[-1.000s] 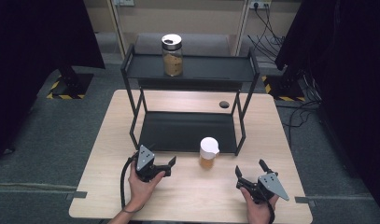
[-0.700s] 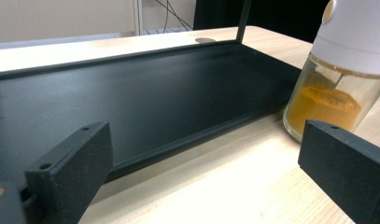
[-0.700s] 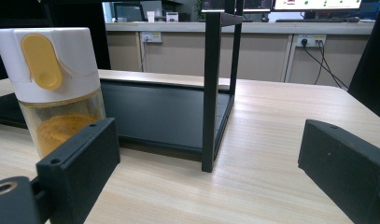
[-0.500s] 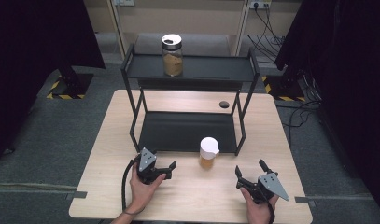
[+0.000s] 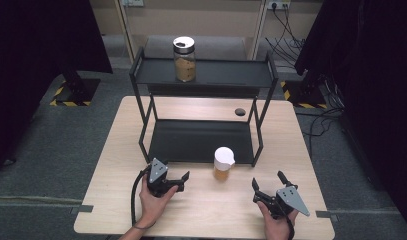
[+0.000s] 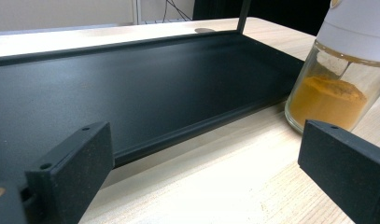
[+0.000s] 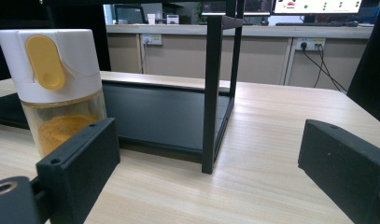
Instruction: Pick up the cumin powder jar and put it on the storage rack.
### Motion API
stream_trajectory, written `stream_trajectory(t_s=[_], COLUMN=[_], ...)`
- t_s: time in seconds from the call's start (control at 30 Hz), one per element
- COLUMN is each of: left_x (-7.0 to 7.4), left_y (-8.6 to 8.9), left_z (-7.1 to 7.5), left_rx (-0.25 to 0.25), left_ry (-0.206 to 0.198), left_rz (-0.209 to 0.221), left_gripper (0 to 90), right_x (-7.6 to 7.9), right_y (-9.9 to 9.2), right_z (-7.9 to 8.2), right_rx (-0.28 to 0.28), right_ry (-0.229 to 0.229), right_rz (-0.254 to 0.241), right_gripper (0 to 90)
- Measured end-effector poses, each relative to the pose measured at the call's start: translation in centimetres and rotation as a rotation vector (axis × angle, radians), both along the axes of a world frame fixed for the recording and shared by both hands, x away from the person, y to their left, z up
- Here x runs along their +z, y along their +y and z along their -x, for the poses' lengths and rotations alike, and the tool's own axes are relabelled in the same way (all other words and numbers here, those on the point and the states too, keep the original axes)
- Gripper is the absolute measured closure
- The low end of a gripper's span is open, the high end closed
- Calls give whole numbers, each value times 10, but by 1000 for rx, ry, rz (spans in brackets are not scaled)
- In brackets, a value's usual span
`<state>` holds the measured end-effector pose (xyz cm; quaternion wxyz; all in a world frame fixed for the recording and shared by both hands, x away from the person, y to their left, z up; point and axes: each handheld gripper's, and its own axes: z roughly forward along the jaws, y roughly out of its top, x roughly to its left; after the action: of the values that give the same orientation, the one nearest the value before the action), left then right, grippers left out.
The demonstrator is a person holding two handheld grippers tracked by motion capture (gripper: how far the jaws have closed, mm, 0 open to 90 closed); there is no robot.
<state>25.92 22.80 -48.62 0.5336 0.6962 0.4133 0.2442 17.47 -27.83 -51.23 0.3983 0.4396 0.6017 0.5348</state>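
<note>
Sitting near the middle of the high view, just below the rack [image 5: 201,140], is a small jar [image 5: 223,164] with a white lid and yellow powder inside. It stands upright on the desk [image 5: 116,200], right by the front edge of the rack's low black tray, between the two claws.

At the lower left of that view a hand holds the left claw [image 5: 182,181]. Its jaws are wide apart and hold nothing. It points toward the jar and is near it but not touching. In the left gripper view the jar [image 6: 337,88] sits at the right edge of the frame, just past the right jaw, and the black tray [image 6: 131,88] fills the upper left.

At the lower right of the high view another hand holds the right claw [image 5: 268,181]. Its jaws are wide apart too, with nothing between them. It is a bit farther from the jar. In the right gripper view the jar [image 7: 57,84] stands at the left of the frame, behind the left jaw, and a yellow flap shows on its white lid. A black rack leg [image 7: 211,93] stands in the middle of that frame.

At the top of the high view a bigger jar [image 5: 184,58] with brown stuff stands on the rack's top shelf.
</note>
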Motion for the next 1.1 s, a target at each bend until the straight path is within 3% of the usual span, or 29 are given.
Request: stream_trajectory(t_s=[0.3,1.1], left_x=[-1,-1], left_y=[2,2], left_z=[1,3], left_rx=[10,12], left_ry=[4,0], left_rz=[18,17], left_gripper=[28,29], right_x=[-2,-1], right_y=[-1,-4], right_z=[1,0], right_rx=[-1,12], right_ry=[-7,-2], right_rz=[-9,-16], right_gripper=[57,57])
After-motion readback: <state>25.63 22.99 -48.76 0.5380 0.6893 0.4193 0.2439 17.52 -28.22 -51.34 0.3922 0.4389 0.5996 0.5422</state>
